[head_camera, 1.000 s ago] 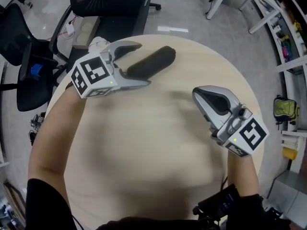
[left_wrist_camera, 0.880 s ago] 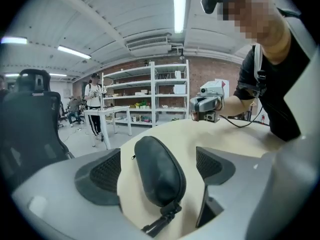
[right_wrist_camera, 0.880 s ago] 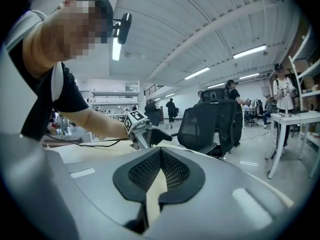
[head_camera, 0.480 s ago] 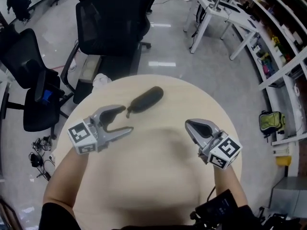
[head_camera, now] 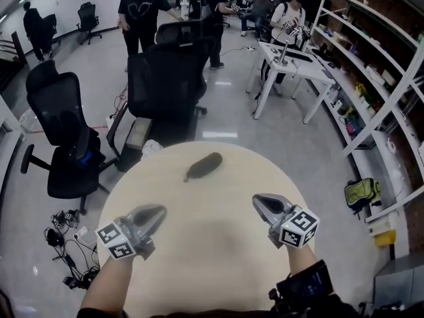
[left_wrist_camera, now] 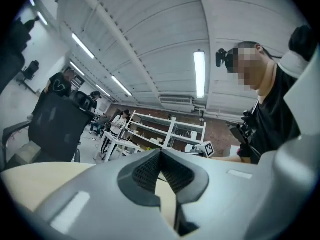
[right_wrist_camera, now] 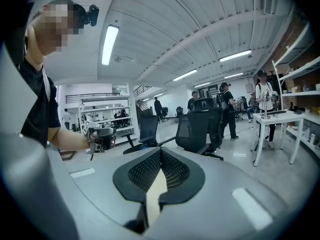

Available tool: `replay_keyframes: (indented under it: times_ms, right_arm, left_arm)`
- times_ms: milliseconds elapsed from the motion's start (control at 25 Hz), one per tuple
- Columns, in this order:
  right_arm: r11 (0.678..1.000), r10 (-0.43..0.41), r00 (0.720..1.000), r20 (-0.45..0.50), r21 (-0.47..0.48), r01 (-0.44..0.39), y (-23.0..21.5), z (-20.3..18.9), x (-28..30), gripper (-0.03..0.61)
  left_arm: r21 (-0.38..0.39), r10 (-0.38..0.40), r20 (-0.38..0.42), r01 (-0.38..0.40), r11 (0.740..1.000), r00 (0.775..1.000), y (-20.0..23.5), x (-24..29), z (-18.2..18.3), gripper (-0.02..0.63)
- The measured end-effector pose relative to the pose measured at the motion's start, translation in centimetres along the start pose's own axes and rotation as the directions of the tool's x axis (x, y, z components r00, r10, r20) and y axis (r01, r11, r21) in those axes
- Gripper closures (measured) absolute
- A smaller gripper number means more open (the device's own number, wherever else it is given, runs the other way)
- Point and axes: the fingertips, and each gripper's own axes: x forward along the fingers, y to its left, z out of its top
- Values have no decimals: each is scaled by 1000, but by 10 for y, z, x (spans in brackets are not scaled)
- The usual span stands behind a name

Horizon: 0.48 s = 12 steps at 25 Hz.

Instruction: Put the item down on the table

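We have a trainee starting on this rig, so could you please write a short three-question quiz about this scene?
1. True or false: the dark oblong item lies on the round table, clear of both claws.
2. Multiple choice: the left claw is A) open, B) shut and empty, C) shut on the item.
3. Fill in: seen from the person, the item lies toward the table's ___ edge.
Key: 1 true; 2 B; 3 far.

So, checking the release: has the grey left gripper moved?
Yes. The left gripper pulled back from the dark oblong item toward the near edge of the round wooden table; its jaws just closed, empty.
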Motion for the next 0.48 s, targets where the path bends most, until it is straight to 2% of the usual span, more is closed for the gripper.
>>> replay_keyframes:
  times_ms: [120, 320, 480]
  right_arm:
    - [1000, -17, 1000, 2, 16, 17, 38, 9, -27, 565]
    - [999, -39, 999, -4, -12, 39, 101, 36, -66, 565]
    - [999, -50, 999, 9, 17, 50, 154, 54, -92, 565]
  left_arm:
    - [-33, 10, 31, -9, 999, 999, -40, -44, 21, 614]
    - [5, 41, 77, -42, 999, 996, -98, -112, 67, 614]
    - [62, 27, 67, -31, 998, 997, -144, -151, 97, 614]
